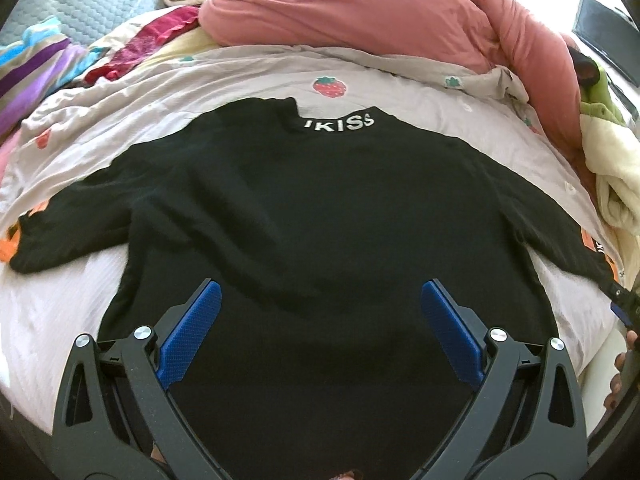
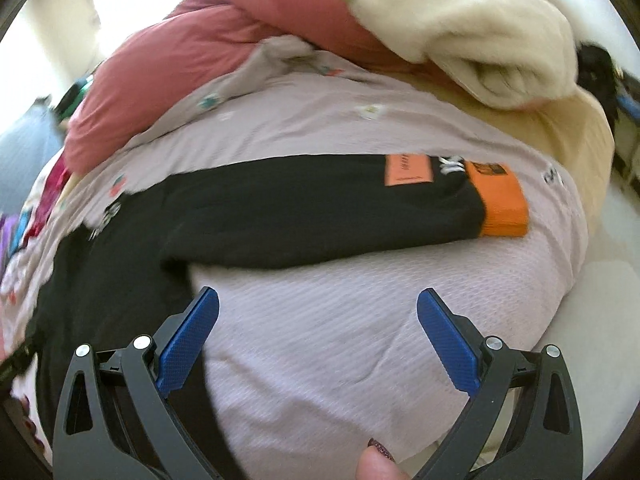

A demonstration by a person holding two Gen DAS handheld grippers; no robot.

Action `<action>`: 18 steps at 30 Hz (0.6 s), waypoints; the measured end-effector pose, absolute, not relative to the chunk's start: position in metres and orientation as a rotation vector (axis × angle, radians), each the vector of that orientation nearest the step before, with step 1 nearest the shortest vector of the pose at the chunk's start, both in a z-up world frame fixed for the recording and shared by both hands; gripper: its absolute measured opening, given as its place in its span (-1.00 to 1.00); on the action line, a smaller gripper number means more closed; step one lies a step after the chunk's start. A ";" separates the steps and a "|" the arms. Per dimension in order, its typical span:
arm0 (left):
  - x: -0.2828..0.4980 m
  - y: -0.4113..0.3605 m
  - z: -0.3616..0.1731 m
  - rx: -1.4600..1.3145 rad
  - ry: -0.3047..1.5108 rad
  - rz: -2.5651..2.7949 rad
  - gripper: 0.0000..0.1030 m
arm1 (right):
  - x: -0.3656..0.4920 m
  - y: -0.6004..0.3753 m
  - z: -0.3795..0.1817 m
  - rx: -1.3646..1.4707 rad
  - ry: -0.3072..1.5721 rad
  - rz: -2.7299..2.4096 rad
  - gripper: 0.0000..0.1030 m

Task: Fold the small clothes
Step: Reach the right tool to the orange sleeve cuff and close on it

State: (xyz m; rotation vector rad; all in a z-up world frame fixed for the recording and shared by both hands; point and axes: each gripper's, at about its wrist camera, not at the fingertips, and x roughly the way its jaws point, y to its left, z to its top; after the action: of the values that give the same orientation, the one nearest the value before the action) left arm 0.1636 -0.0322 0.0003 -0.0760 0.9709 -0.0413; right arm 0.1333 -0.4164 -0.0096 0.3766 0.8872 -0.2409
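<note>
Two grippers are mine, and both have their blue pads spread wide with nothing between them. My left gripper [image 1: 318, 320] hovers over the lower body of the black long-sleeved sweatshirt with white lettering at the collar [image 1: 320, 208], which lies flat on the pale lilac strawberry-print bedsheet [image 1: 248, 76], collar toward 12 o'clock, sleeves running out to 9 and 3 o'clock. My right gripper [image 2: 318, 328] hangs over bare sheet, just short of the garment's right sleeve, which crosses from 9 toward 2 o'clock and ends in an orange ribbed cuff [image 2: 502, 206]. A salmon-pink quilt [image 1: 360, 8] is heaped at 12 o'clock beyond the collar, and a cream fleece blanket [image 2: 472, 28] is bunched at 1 o'clock in the right view.
</note>
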 end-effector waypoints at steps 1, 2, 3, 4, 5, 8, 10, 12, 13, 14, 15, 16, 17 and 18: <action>0.167 -0.032 -0.001 -0.076 0.975 -0.044 0.82 | 0.135 -0.421 -0.011 0.391 0.888 -0.249 0.92; 0.171 -0.033 -0.002 -0.076 0.980 -0.046 0.82 | 0.138 -0.429 -0.014 0.414 0.889 -0.262 0.92; 0.176 -0.032 -0.004 -0.078 0.986 -0.049 0.82 | 0.140 -0.435 -0.016 0.432 0.893 -0.278 0.92; 0.180 -0.032 -0.005 -0.080 0.988 -0.048 0.82 | 0.142 -0.441 -0.019 0.451 0.897 -0.288 0.92; 0.183 -0.032 -0.006 -0.081 0.992 -0.048 0.82 | 0.144 -0.448 -0.023 0.482 0.899 -0.300 0.92; 0.193 -0.027 -0.010 -0.089 1.000 -0.041 0.82 | 0.150 -0.464 -0.034 0.563 0.907 -0.331 0.92; 0.200 -0.025 -0.012 -0.098 1.004 -0.039 0.82 | 0.153 -0.476 -0.042 0.622 0.898 -0.351 0.92; 0.206 -0.023 -0.014 -0.103 1.006 -0.033 0.82 | 0.153 -0.488 -0.049 0.683 0.865 -0.376 0.92; 0.208 -0.022 -0.015 -0.105 1.007 -0.030 0.82 | 0.153 -0.493 -0.049 0.702 0.841 -0.383 0.92; 0.211 -0.021 -0.016 -0.108 1.008 -0.028 0.82 | 0.154 -0.499 -0.050 0.717 0.809 -0.394 0.92; 0.214 -0.020 -0.017 -0.115 1.008 -0.026 0.82 | 0.155 -0.503 -0.050 0.728 0.790 -0.404 0.92; 0.216 -0.019 -0.018 -0.121 1.011 -0.025 0.82 | 0.157 -0.507 -0.051 0.738 0.773 -0.411 0.92; 0.219 -0.017 -0.019 -0.126 1.012 -0.025 0.82 | 0.159 -0.512 -0.052 0.747 0.752 -0.422 0.91; 0.221 -0.017 -0.020 -0.127 1.013 -0.022 0.82 | 0.162 -0.516 -0.053 0.752 0.740 -0.432 0.90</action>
State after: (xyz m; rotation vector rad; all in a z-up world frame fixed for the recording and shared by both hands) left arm 0.2211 -0.0170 -0.0198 -0.1273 1.0129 -0.0223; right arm 0.1620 -0.5161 -0.0534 0.7519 0.7401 -0.4319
